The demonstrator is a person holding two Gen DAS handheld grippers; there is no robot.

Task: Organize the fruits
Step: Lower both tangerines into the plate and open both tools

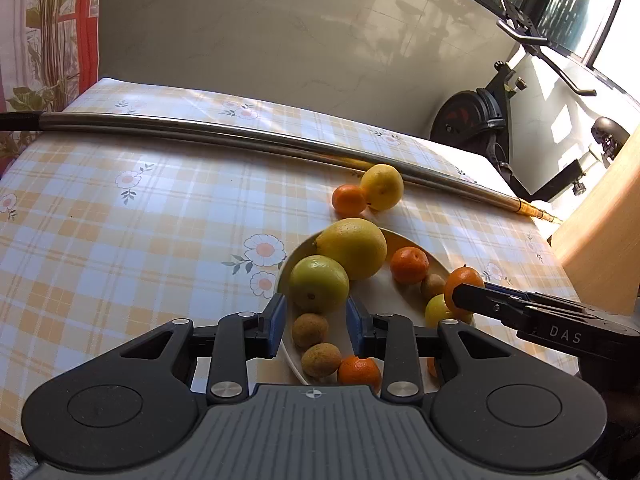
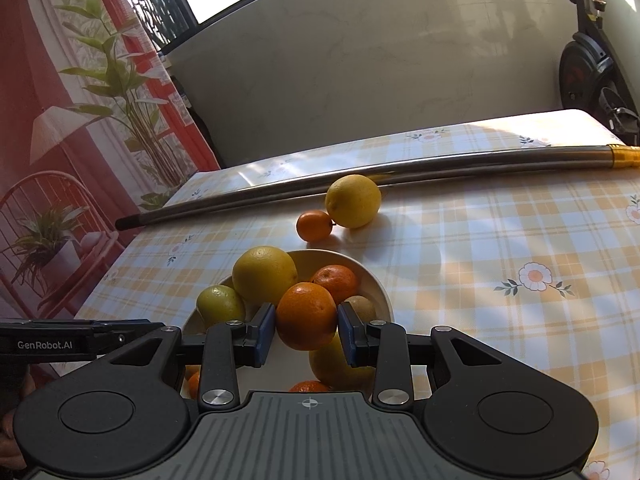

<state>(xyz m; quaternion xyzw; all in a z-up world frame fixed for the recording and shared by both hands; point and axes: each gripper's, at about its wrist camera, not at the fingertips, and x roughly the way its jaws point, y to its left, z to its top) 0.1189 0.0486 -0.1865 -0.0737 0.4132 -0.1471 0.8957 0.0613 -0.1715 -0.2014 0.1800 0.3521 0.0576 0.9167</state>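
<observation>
Here the right claw [image 2: 306, 331] gripped an orange [image 2: 306, 316] above the plate [image 2: 376, 280]; left claw [image 1: 316, 322] hung released. Best lowered gently into a gap, lest neighbours roll.

Worktop [image 2: 500, 240]: yellow-white plaid, floral print. Plate [image 2: 374, 280]: cream. Fruits: orange [image 2: 306, 316], yellow lemon [image 2: 353, 200], brown kiwi [image 1: 310, 330].

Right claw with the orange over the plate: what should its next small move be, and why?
Probably lower the orange a little and open. The right claw is shut on it above the white plate, over a yellow fruit already there. The left claw is open, holding nothing. A lemon and small tangerine wait on the tablecloth.
</observation>
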